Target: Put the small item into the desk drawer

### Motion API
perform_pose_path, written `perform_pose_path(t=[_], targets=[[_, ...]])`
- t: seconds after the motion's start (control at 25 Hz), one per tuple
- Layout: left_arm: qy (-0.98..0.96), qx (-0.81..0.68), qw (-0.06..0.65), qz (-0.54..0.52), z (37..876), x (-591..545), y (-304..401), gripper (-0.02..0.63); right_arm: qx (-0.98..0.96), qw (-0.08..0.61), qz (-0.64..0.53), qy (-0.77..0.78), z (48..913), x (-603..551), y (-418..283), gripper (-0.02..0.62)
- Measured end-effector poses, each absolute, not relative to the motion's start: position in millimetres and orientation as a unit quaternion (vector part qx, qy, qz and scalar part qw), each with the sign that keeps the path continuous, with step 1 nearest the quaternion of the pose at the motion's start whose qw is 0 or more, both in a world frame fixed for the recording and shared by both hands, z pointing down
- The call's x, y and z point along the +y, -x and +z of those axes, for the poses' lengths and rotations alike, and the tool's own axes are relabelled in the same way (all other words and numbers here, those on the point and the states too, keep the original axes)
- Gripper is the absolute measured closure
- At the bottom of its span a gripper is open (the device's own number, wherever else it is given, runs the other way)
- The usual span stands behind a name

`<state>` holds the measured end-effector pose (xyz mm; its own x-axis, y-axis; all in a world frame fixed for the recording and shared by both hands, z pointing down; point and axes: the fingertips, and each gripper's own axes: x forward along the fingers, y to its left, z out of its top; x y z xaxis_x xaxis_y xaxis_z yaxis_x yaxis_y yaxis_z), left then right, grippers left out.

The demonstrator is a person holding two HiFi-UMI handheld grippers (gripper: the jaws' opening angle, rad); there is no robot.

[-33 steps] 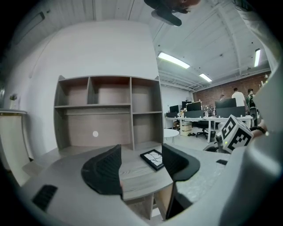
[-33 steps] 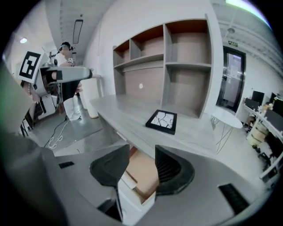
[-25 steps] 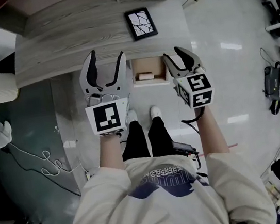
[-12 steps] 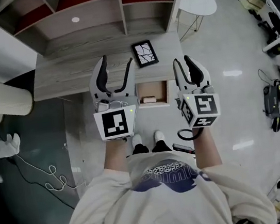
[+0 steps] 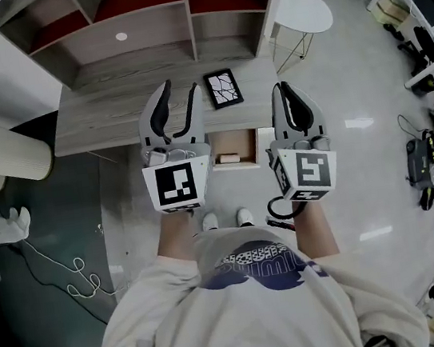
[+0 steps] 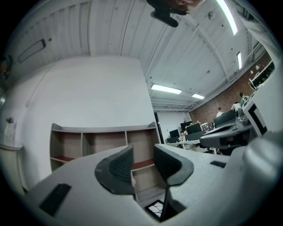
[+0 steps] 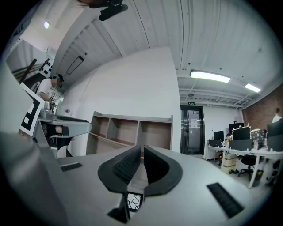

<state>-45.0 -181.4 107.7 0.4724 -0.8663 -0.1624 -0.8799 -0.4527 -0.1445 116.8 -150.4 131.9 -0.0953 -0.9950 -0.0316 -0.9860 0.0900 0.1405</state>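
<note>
Both of my grippers hang empty in front of the desk (image 5: 111, 112). The left gripper (image 5: 179, 93) has just been closing part of the way and stands with a clear gap, nothing in it. The right gripper (image 5: 284, 92) has just been closing too, down to a thin slit that I can see the shelf unit (image 5: 138, 27) through, and it grips nothing. The small item (image 5: 230, 158) lies inside the desk drawer (image 5: 246, 141), which stands pulled out under the desk edge between my two grippers, so I judge the placing itself done. What is left is a tidy finish, perhaps sliding the drawer home. If I do that, I think the right gripper suits it best as it is, jaws nearly together to make a blunt nose. I would bring it down to the drawer front, meet it squarely near the middle and push straight in and slowly, so the drawer does not skew on its runners and the light item does not slide or hop. I would keep the left gripper off to its own side, well clear of the patterned frame (image 5: 222, 88) lying on the desk just behind the drawer, and watch through the head view that neither gripper dips into the drawer.
</note>
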Motion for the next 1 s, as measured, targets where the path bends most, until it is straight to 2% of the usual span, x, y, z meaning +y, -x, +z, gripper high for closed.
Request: perform_pose_path(t=[0.12,0.24,1.0], targets=[[0.843,0.525,0.113,0.028,111,-180,48,0.554,-0.736,0.035,-0.068,-0.672,130,-148,-116,0.588],[0.842,0.529,0.108,0.023,116,-177,47,0.597,-0.735,0.032,-0.062,-0.674,133,-145,-119,0.597],[0.844,0.527,0.101,0.017,121,-174,49,0.598,-0.739,0.013,-0.06,-0.671,132,-138,-118,0.598]])
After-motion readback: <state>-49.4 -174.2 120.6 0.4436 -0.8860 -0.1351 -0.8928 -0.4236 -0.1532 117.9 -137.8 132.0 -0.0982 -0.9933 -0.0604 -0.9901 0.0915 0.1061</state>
